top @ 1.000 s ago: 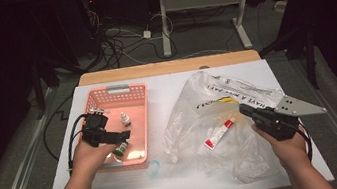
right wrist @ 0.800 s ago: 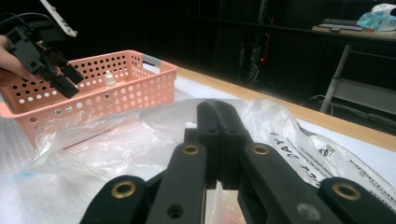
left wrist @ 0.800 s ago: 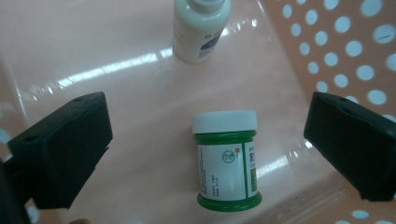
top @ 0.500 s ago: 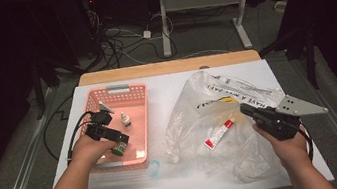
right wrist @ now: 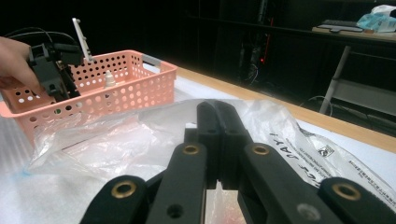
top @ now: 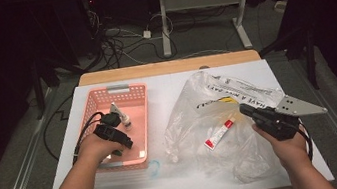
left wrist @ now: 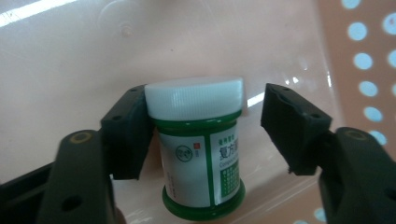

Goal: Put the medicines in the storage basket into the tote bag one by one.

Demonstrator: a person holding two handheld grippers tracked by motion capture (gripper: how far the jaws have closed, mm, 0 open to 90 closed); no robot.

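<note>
A green jar (left wrist: 201, 154) with a white ribbed cap stands on the floor of the pink basket (top: 115, 90). My left gripper (left wrist: 205, 107) straddles its cap. The jaws have just been closing: one pad touches the cap, the other stands a little off it. In the high view this left gripper (top: 123, 149) reaches down into the basket's near end. My right gripper (top: 245, 109) is shut and rests at the right edge of a clear plastic bag (top: 219, 107). In its own view, the right gripper (right wrist: 217, 112) shows nothing between its jaws.
A small white dropper bottle (top: 126, 122) stands in the basket's middle. A red-and-white tube (top: 219, 134) lies inside the bag. A pale blue ring (top: 153, 167) lies on the white table just in front of the basket. Cables trail off the table's left side.
The left hand has sunk into the basket over the jar, and its jaws have narrowed around it. The right hand and the bag have stayed put.
</note>
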